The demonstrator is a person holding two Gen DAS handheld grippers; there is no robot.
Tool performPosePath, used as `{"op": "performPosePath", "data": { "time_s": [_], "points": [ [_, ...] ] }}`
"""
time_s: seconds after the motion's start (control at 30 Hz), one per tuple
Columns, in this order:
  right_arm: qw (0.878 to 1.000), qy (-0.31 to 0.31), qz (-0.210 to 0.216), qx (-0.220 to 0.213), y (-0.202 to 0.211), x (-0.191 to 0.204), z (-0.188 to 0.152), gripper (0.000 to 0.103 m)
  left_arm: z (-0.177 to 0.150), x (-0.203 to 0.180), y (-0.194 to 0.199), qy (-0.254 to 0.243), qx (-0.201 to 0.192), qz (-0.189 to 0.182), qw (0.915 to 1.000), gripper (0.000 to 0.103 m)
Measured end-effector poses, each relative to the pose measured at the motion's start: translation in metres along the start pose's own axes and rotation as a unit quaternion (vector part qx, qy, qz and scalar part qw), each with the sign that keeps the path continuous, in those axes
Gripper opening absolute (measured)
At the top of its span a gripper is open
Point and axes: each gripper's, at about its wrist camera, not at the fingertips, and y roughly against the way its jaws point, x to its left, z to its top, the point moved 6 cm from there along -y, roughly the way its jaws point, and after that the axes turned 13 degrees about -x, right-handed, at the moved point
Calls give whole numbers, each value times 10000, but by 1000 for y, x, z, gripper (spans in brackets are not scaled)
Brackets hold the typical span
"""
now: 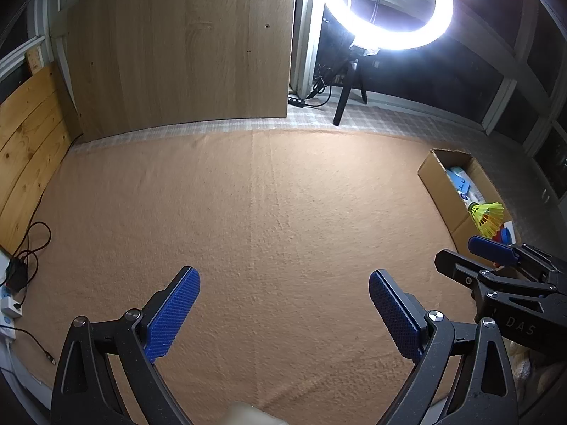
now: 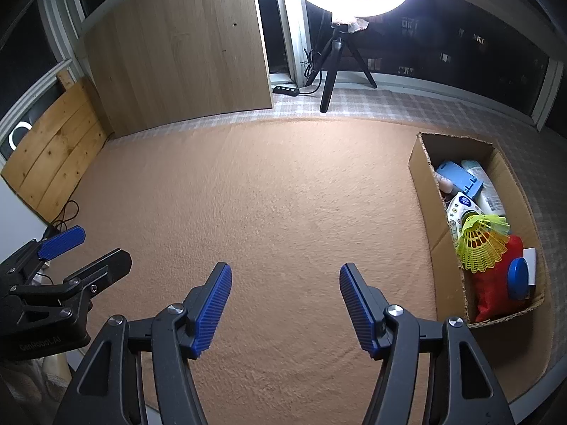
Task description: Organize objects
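Two claws released, nothing held; every visible object sits in the box.

My left gripper (image 1: 283, 313) and right gripper (image 2: 285, 306) hover with jaws apart and empty over the bare orange mat (image 2: 265, 194). The cardboard box (image 2: 421, 191) stands at my right, holding the yellow shuttlecocks (image 2: 478, 244), a red bag (image 2: 494, 288), a blue-lidded jar (image 2: 518, 274) and other items. Judgement: sorting looks near complete. Before stopping, I should scan the mat edges for strays and keep both claws clear of the box rim.
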Motion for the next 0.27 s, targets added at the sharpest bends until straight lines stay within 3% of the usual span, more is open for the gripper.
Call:
{"op": "performPosePath", "data": {
  "time_s": [0.27],
  "points": [
    [10000,11,8,75,-10,2,-3,60,-3,5,-9,-21,36,32,10000,99]
  ]
}}
